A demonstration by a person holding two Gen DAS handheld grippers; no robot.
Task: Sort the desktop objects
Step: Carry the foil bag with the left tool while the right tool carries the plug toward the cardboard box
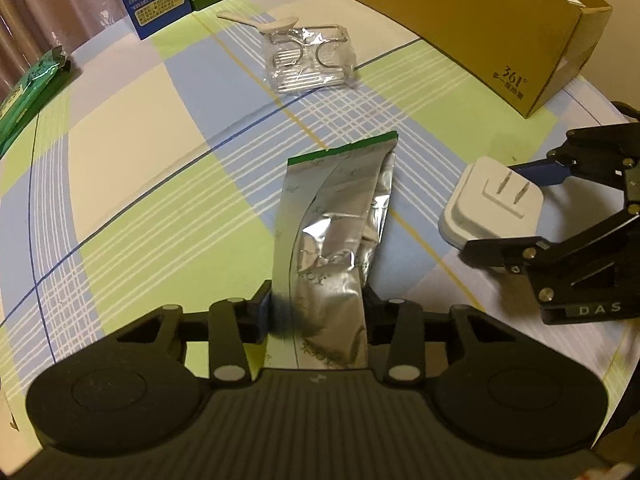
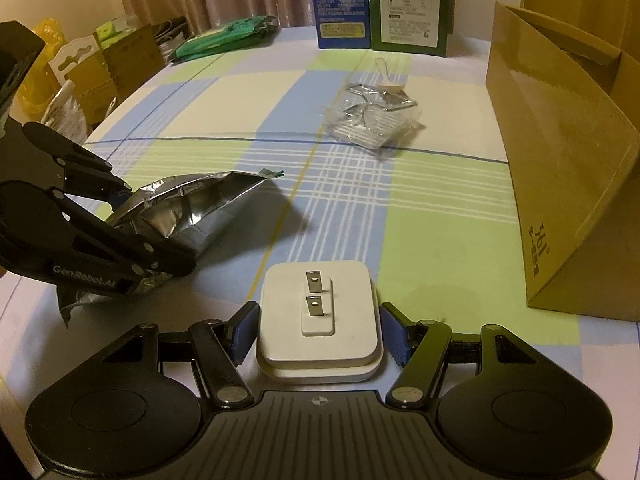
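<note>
Right wrist view: left of the brown bag [image 2: 560,184], the left hand-held gripper [image 1: 316,312] clamps a foil pouch [image 1: 332,240] above the tabletop [image 2: 240,96]; nearer the bag, the right hand-held gripper [image 2: 318,332] grips a white plug [image 2: 318,312].

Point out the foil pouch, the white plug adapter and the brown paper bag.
foil pouch [image 1: 336,236]: left wrist view, crinkled silver middle.
white plug adapter [image 2: 318,312]: right wrist view, top face beside the prongs.
brown paper bag [image 2: 560,168]: right wrist view, broad side panel.

One foil pouch [image 1: 332,240], one white charger [image 2: 318,316], one clear packet [image 1: 310,58], one spoon [image 1: 260,22], two cartons [image 2: 344,4], one brown box [image 1: 480,20].
</note>
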